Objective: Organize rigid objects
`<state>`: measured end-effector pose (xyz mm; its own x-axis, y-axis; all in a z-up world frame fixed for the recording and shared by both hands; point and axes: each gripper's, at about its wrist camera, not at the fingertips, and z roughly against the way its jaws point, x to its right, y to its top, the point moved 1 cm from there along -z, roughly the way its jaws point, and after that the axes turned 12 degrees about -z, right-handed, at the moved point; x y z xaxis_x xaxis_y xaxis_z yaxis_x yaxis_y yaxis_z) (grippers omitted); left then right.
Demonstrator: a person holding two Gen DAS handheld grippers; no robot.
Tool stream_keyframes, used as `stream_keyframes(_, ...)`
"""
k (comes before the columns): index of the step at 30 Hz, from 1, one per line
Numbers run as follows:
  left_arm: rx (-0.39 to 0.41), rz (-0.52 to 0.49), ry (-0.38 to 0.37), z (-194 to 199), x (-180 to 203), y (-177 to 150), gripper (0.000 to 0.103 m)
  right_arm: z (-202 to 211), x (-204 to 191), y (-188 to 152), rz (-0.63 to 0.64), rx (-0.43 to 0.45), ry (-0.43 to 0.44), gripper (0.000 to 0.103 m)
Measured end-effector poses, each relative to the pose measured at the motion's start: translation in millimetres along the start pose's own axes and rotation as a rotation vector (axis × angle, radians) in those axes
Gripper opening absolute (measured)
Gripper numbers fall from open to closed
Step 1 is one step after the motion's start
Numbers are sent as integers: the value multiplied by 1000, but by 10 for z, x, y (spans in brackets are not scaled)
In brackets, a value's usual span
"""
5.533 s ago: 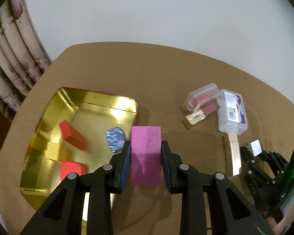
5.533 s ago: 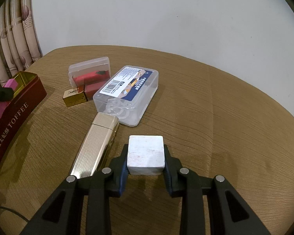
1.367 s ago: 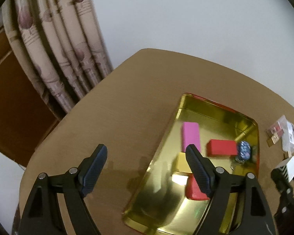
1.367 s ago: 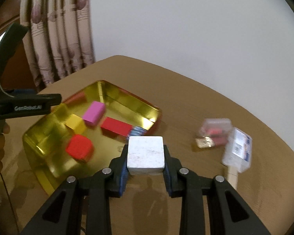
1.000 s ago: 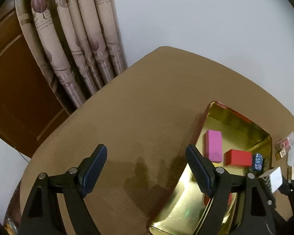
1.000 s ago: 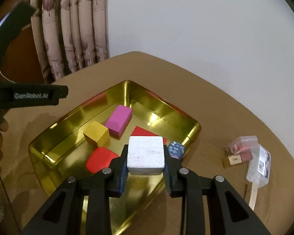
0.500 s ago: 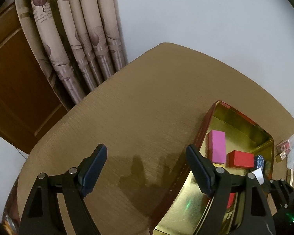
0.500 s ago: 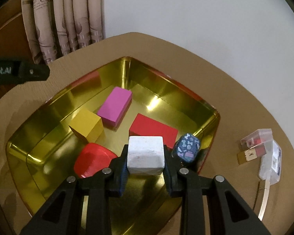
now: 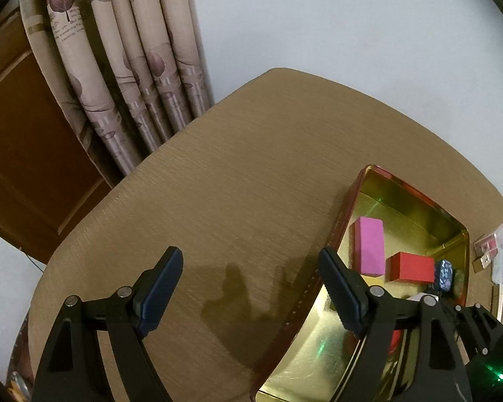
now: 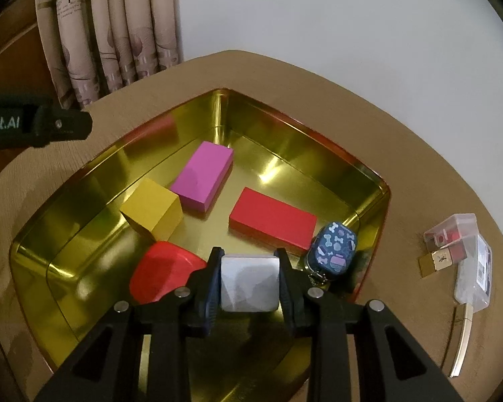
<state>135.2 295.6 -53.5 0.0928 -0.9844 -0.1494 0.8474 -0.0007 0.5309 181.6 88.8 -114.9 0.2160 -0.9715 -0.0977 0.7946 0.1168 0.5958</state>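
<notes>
- Now the right hand-held gripper [image 10: 249, 283] is low inside the gold-lined metal tin with red outer walls [image 10: 378, 194]; a second ago it hung higher, over the tin's near edge.
- Its pads pinch the white cube-shaped block [image 10: 249, 284] on its left and right faces, same clamp as in every earlier frame.
- Block sits in the tin's near-middle part, between the red rounded block [image 10: 161, 273] on its left and the small dark-blue patterned pouch with a chain [image 10: 332, 251] on its right. Can't tell if its underside touches the tin floor.
- Meaning: carry looks done, release is likely the step left; judged only.
- Left hand-held gripper [image 9: 251, 289] spread wide, nothing between the pads, hovering over the bare brown desk [image 9: 234, 184] beside the tin's left wall; barely moved in the last second.
- White block is near-cubic, so no real long axis; it sits square in the grip, one flat face toward the camera.
- Already in the tin: pink rectangular block [image 10: 203, 176], long axis running diagonally toward the far corner; flat red rectangular block [image 10: 273, 221], long axis slanting down to the right; yellow cube [image 10: 151, 209].
- Clear plastic cases [image 10: 472, 268] lie on the desk right of the tin, not yet sorted.
</notes>
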Motion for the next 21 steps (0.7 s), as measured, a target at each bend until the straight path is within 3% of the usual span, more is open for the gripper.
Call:
stream_keyframes(11,7,-29,7,14,51,-12,80,449,239,7,-76,82,29,34)
stream_keyframes(15,12,-49,13,34,93,-25,80,604,552,-79,-112,109,-30,36)
stream_keyframes(21,27,-95,18,91,207,-51,80,657,1376,-279,-242,104,-152,36)
